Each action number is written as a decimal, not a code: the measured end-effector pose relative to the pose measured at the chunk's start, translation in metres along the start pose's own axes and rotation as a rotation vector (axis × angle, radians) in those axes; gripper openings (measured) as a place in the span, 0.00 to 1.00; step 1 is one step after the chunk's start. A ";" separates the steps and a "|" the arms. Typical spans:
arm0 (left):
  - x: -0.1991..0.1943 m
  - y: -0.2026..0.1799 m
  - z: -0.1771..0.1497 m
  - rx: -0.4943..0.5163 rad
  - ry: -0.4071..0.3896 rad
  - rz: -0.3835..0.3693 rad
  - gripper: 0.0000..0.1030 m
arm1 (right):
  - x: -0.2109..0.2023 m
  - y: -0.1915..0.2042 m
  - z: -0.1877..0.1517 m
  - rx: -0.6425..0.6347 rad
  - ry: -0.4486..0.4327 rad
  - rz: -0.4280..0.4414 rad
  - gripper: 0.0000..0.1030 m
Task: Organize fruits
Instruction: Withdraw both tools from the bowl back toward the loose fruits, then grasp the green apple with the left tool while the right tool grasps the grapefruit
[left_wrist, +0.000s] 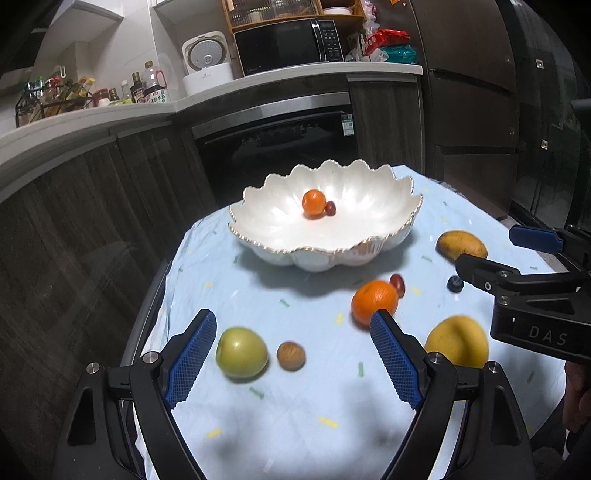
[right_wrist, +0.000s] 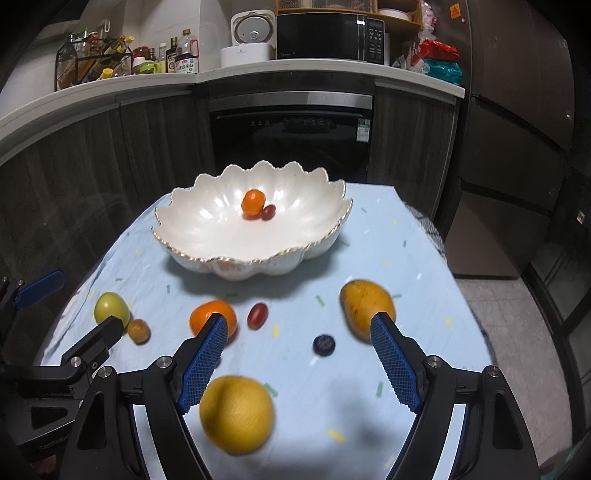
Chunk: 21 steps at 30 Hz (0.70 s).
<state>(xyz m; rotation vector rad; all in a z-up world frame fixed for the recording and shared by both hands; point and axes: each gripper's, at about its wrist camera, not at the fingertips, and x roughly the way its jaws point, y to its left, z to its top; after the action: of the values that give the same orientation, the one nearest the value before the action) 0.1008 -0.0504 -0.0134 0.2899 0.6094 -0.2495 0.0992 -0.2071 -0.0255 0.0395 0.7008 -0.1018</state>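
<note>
- Left gripper (left_wrist: 293, 325): jaws spread wide, nothing pinched; it hangs above the cloth with a green apple (left_wrist: 242, 352) and a small brown fruit (left_wrist: 291, 355) lying between its blue pads.
- Right gripper (right_wrist: 297, 330): jaws likewise spread, empty; a blueberry (right_wrist: 324, 345) lies on the cloth between its fingers, a large yellow fruit (right_wrist: 236, 413) just beside the left pad.
- Near the right gripper's tips: an orange (right_wrist: 212, 317), a red grape (right_wrist: 257, 315) beside it, and a mango (right_wrist: 366, 308) behind the right finger.
- All these fruits rest on the pale blue tablecloth (right_wrist: 424, 350), outside the bowl.
- Scalloped white bowl (right_wrist: 192, 236): stands toward the far side of the table, holding a small orange (right_wrist: 253, 202) with a dark red grape (right_wrist: 268, 212) touching it.
- Beyond the table: dark cabinets, a built-in oven (right_wrist: 291, 136), and a microwave (right_wrist: 325, 37) on the counter.
</note>
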 end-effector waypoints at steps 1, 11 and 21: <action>0.000 0.002 -0.003 0.001 0.002 0.000 0.84 | 0.000 0.002 -0.003 0.006 0.003 -0.003 0.78; 0.005 0.022 -0.023 0.020 -0.009 0.004 0.82 | 0.005 0.018 -0.026 0.059 0.018 -0.047 0.78; 0.022 0.037 -0.029 0.021 0.002 -0.002 0.80 | 0.008 0.027 -0.037 0.079 0.026 -0.083 0.78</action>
<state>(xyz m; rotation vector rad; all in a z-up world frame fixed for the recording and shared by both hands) 0.1148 -0.0089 -0.0422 0.3095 0.6094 -0.2573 0.0843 -0.1787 -0.0595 0.0875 0.7243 -0.2089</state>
